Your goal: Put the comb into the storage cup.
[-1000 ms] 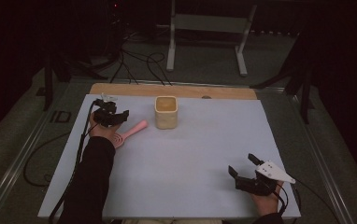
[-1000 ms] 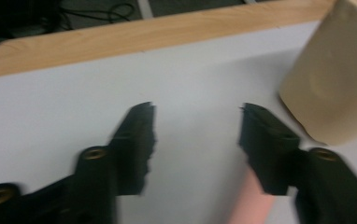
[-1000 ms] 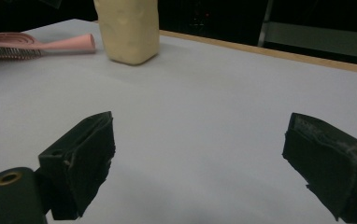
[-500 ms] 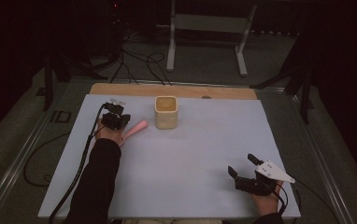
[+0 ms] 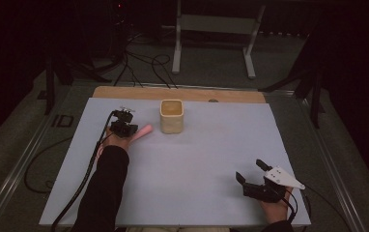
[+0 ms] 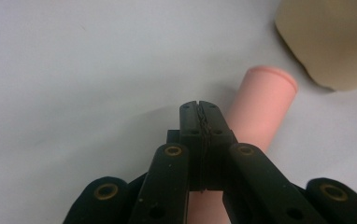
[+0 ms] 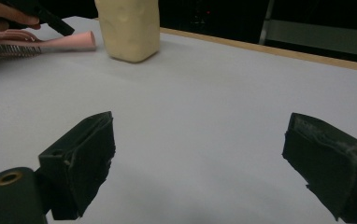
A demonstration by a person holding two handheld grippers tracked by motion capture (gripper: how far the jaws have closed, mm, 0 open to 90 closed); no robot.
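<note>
A pink hairbrush lies on the white table, its round handle (image 5: 144,130) pointing at a cream cup (image 5: 172,116). My left gripper (image 5: 128,128) is shut, with its jaws pressed together right over the handle (image 6: 266,100) and nothing between them. The cup (image 6: 335,37) stands just beyond the handle's end. Near the front right edge, my right gripper (image 5: 250,170) is open and empty. From the right gripper (image 7: 200,154) view, the brush's handle (image 7: 69,42) and bristles lie far off to the left, beside the cup (image 7: 127,28).
The white sheet (image 5: 206,159) covers the table, with a wooden strip (image 5: 182,93) along the far edge. A black cable (image 5: 88,169) trails from the left gripper down the table's left side. A metal stand (image 5: 211,29) is on the floor beyond.
My left gripper has moved right along the brush toward the cup, and now sits over the handle. The right gripper has stayed in place.
</note>
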